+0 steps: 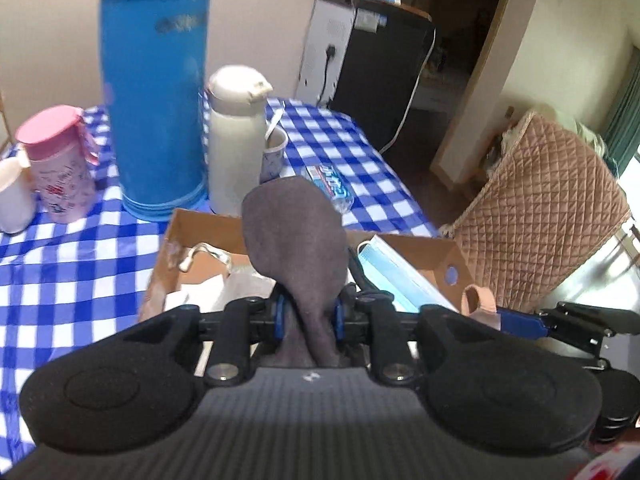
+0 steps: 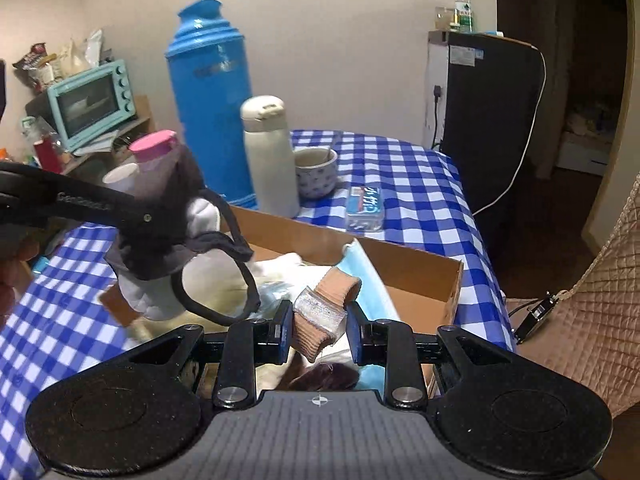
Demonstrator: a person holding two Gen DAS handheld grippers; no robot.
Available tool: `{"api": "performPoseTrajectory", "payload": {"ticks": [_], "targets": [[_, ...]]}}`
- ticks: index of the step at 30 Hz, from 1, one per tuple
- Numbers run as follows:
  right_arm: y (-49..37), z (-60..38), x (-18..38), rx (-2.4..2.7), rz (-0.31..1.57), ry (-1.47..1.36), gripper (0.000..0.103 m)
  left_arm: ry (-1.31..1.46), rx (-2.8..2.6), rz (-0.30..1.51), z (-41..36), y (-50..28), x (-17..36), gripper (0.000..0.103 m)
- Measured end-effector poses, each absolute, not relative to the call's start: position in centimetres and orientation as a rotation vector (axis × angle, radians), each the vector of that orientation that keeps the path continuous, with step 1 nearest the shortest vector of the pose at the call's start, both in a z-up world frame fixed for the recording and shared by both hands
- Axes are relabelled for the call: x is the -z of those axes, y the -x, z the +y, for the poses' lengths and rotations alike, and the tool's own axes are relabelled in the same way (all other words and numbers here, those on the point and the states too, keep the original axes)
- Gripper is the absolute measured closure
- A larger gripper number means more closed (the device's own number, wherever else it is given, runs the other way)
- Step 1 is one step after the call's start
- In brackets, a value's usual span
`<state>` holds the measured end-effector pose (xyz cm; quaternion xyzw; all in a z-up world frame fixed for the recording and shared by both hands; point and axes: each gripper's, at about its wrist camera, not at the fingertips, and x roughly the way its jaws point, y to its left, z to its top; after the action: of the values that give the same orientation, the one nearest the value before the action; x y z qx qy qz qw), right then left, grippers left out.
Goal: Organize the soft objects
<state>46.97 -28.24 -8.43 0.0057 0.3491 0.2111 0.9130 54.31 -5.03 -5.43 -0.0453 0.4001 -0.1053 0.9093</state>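
Note:
My left gripper (image 1: 308, 318) is shut on a grey padded mask (image 1: 296, 236) and holds it up over the cardboard box (image 1: 448, 258); the right wrist view shows this mask's grey and white sides with dark straps (image 2: 168, 240) hanging from the left gripper. My right gripper (image 2: 318, 330) holds a beige and silver fabric band (image 2: 320, 314) between its pads, over the box (image 2: 420, 276). The band (image 1: 478, 306) and the right gripper also show at the box's right end in the left wrist view. A blue surgical mask (image 1: 394, 276) and white cloths (image 2: 280, 276) lie in the box.
The blue checked table (image 1: 60, 272) holds a tall blue thermos (image 1: 156, 92), a white flask (image 1: 236, 136), a cup (image 1: 274, 150), a pink-lidded bottle (image 1: 60, 160) and a tissue pack (image 2: 364, 202). A quilted chair (image 1: 540, 216) stands right. A black fridge (image 2: 492, 120) stands behind.

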Motion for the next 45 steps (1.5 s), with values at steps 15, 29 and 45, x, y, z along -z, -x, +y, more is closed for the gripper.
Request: {"api": "performPoseTrajectory", "payload": {"ticks": [15, 29, 45], "targets": [[-49.6, -28.2, 10.9, -0.415, 0.742, -0.020, 0.041, -0.077, 0.148, 0.845, -4.8, -54.9, 6.5, 0.039], [-44.7, -29.4, 9.8, -0.409, 0.788, -0.025, 0.040, -0.157, 0.077, 0.808, -6.6, -48.6, 5.3, 0.024], [-34.2, -30.7, 5.2, -0.425, 0.728, 0.022, 0.040, -0.077, -0.018, 0.774, -7.4, -34.1, 0.8, 0.025]]}}
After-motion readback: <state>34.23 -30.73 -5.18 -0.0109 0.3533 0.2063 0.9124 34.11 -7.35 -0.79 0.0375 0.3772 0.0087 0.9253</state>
